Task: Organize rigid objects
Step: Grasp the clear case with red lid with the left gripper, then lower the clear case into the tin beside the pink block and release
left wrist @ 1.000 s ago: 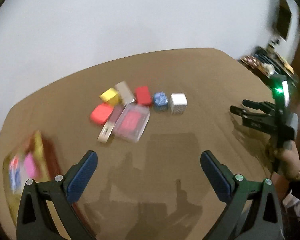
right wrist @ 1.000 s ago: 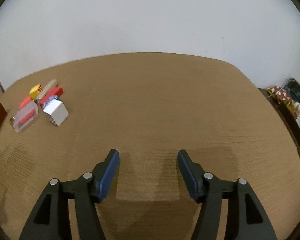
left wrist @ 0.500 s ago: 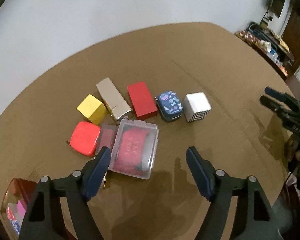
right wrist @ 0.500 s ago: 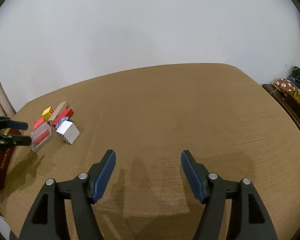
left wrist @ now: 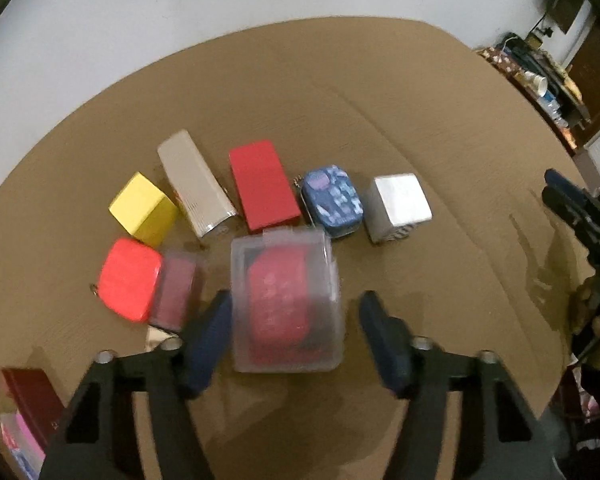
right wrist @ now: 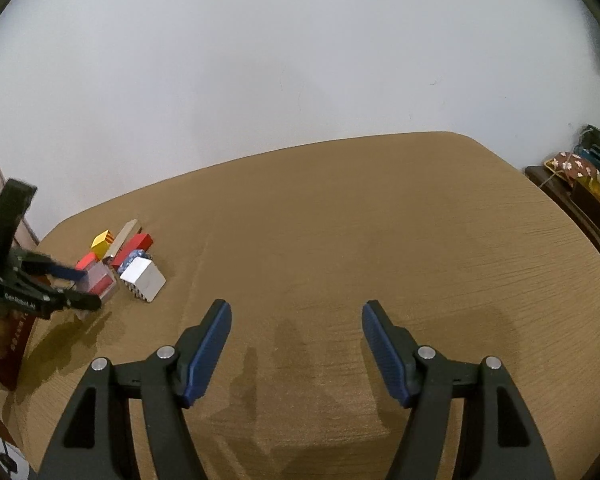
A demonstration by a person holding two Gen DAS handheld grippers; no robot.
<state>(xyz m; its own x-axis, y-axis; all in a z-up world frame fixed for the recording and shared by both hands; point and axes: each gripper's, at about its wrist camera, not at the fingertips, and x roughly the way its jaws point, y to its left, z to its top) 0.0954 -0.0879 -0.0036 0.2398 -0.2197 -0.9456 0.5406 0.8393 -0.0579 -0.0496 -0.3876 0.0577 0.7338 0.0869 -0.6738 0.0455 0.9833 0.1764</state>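
On the brown table (left wrist: 380, 92) lie a yellow cube (left wrist: 142, 208), a champagne long box (left wrist: 194, 184), a red box (left wrist: 262, 190), a blue patterned tin (left wrist: 332, 200) and a silver cube (left wrist: 398, 204). In front of them sit a red rounded tin (left wrist: 128, 284), a small clear case (left wrist: 176, 292) and a clear plastic box with a red item inside (left wrist: 286, 304). My left gripper (left wrist: 295, 308) straddles that clear box, jaws closing; the left pad is at its edge, and a gap shows on the right. My right gripper (right wrist: 296, 312) hovers open over bare table, nothing between its fingers.
A dark red box (left wrist: 28, 396) with pink and blue packets beside it stands at the table's near left corner. A cluttered dark shelf (left wrist: 540, 76) lies beyond the right edge. A white wall backs the table.
My left gripper has come forward and down over the cluster, and its jaws have narrowed around the clear plastic box. The right gripper has tilted up a little and stays open.
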